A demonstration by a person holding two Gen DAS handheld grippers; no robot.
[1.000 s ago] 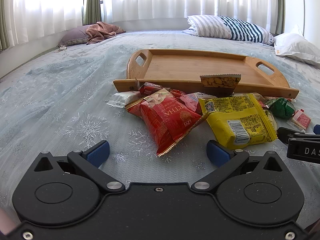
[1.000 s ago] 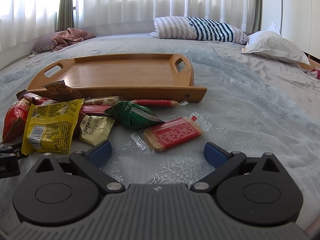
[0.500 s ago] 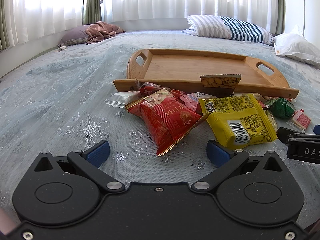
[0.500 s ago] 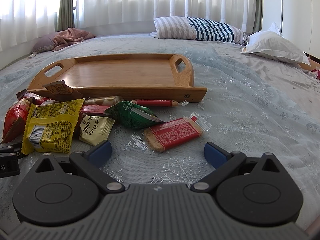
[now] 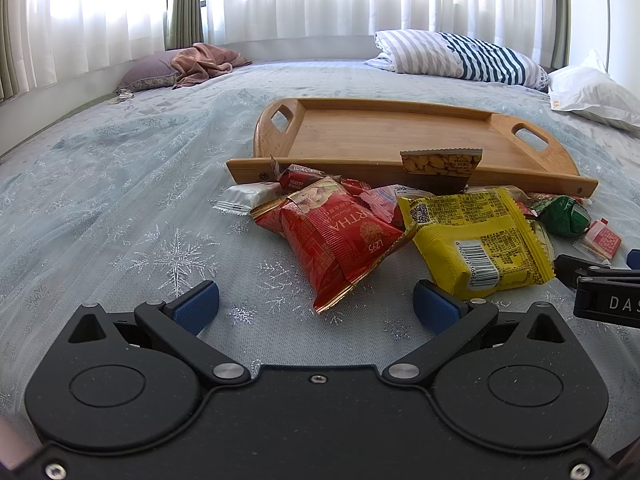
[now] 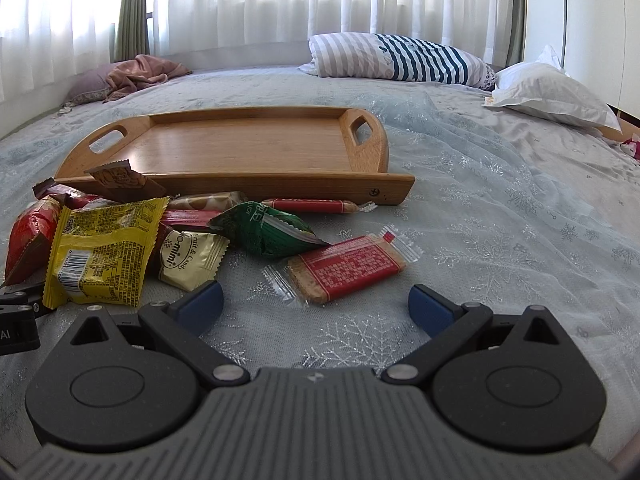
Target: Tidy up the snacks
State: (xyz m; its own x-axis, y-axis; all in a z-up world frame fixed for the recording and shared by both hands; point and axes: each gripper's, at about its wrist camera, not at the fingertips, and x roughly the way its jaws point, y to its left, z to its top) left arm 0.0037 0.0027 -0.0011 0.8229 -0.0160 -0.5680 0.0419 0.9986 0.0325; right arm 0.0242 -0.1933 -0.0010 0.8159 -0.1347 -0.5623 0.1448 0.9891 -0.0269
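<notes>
two grippers hang low over the bedspread, both spread wide and holding nothing: the left gripper (image 5: 316, 300) faces the red packet (image 5: 336, 240), the right gripper (image 6: 314, 300) faces the red-labelled biscuit bar (image 6: 348, 266). every snack lies in a loose heap just in front of the wooden tray (image 6: 240, 148), whose floor is bare, so sorting looks unstarted. the yellow packet (image 5: 480, 240) overlaps the red one beside the tray's near rail, and the green packet (image 6: 266, 234) crowds the bar. the peanut packet (image 5: 440, 164) leans against that rail, partly blocking a straight slide in.
</notes>
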